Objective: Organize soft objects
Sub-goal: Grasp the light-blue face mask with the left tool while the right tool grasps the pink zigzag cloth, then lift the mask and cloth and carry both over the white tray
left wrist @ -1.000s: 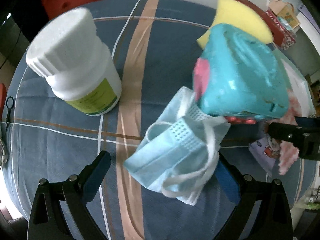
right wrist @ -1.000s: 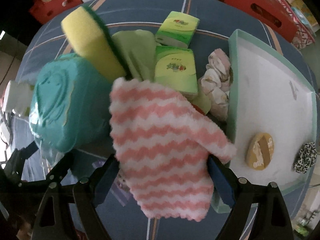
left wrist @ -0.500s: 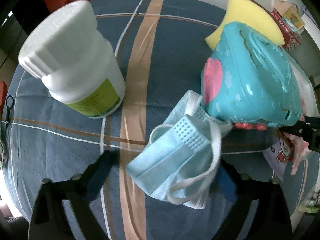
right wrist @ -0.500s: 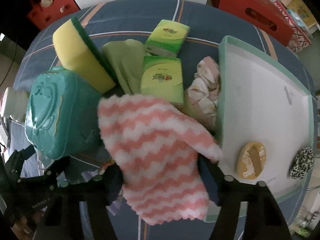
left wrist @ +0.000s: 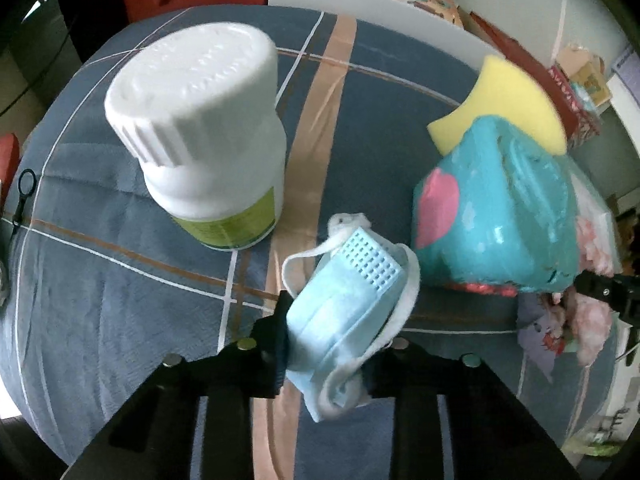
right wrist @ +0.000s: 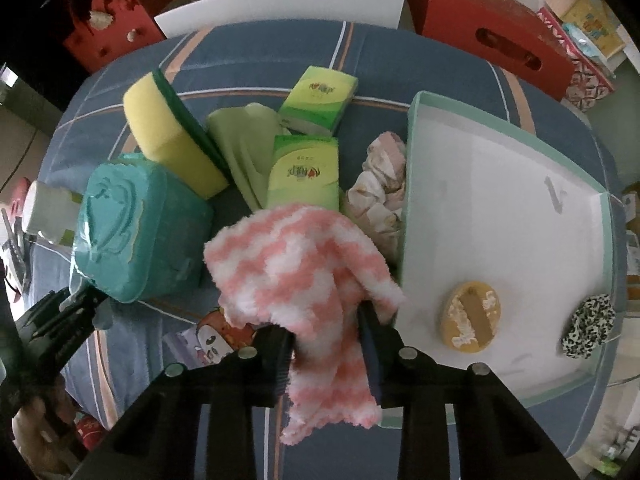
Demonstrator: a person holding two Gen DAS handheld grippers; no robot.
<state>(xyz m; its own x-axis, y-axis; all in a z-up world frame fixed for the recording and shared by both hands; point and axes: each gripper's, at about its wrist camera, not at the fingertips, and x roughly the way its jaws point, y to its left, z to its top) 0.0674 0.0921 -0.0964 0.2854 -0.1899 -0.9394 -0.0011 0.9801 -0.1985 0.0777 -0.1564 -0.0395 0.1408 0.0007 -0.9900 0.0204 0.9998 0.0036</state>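
Plaid tablecloth [right wrist: 420, 76] w/ bottle [left wrist: 208, 148], sponge [right wrist: 168, 128], prob. tray [right wrist: 412, 184].

Each hand-held gripper [left wrist: 332, 344] [right wrist: 328, 344] is matte black plastic with round silver screws on its fingers

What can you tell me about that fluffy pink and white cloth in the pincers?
The cloth is a fluffy, fleecy towel with wavy pink and white stripes. It is bunched and pinched between the two black fingers of the right gripper, whose jaws have just been closing on it. Its upper part fans out above the fingers and a crumpled tail hangs below them. It hangs beside the tray, just in front of a green tissue pack and a patterned rag; whether it touches them is unclear.
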